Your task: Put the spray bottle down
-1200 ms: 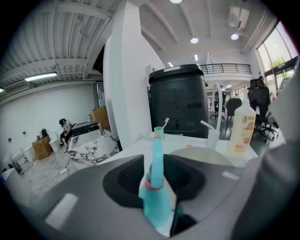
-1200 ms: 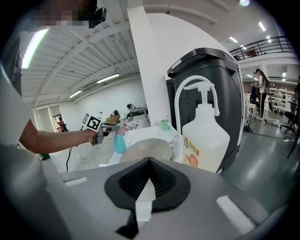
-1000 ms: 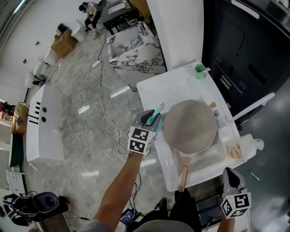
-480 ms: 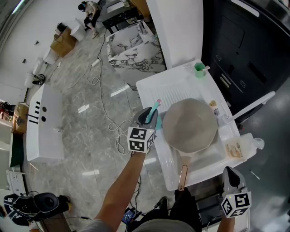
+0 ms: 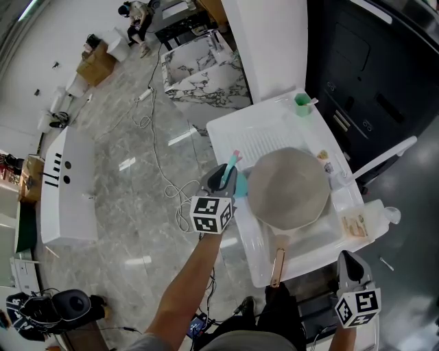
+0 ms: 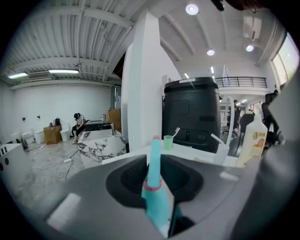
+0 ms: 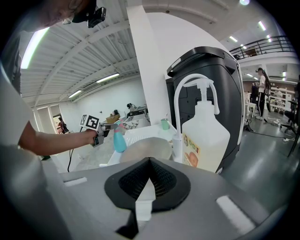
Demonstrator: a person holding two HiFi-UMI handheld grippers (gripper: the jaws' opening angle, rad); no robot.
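Grey marble-look floor [image 5: 130, 206] all round, and one white ribbed tray top [image 5: 264, 140] carries pretty much everything. Closest in, at 5 o'clock in the head view, the right gripper [image 5: 350, 264] hangs off the tray's near corner, jaws together with nothing in them. Its marker cube shows a black-and-white square pattern, no letters.

Next out is one grey pan [image 5: 288, 188] in the middle of the tray, with its wooden handle pointing to 6 o'clock. At the pan's 9 o'clock, right on the tray's edge, is the left gripper [image 5: 226, 177]. Its jaws have just been closing and are clamped on the one teal spray bottle [image 5: 234, 163]. The bottle stands upright between them, nozzle up, with a pink ring round its neck. I can't tell if its base touches the tray.

At the pan's 4 o'clock sits one big white pump bottle [image 5: 374, 219] with an orange label, print too small to read. Further out, at 12 o'clock near the tray's far corner, is one green cup [image 5: 302, 105] with a toothbrush in it. Way back at 10 o'clock there's a cardboard box [image 5: 96, 65] and a seated person [image 5: 137, 17].
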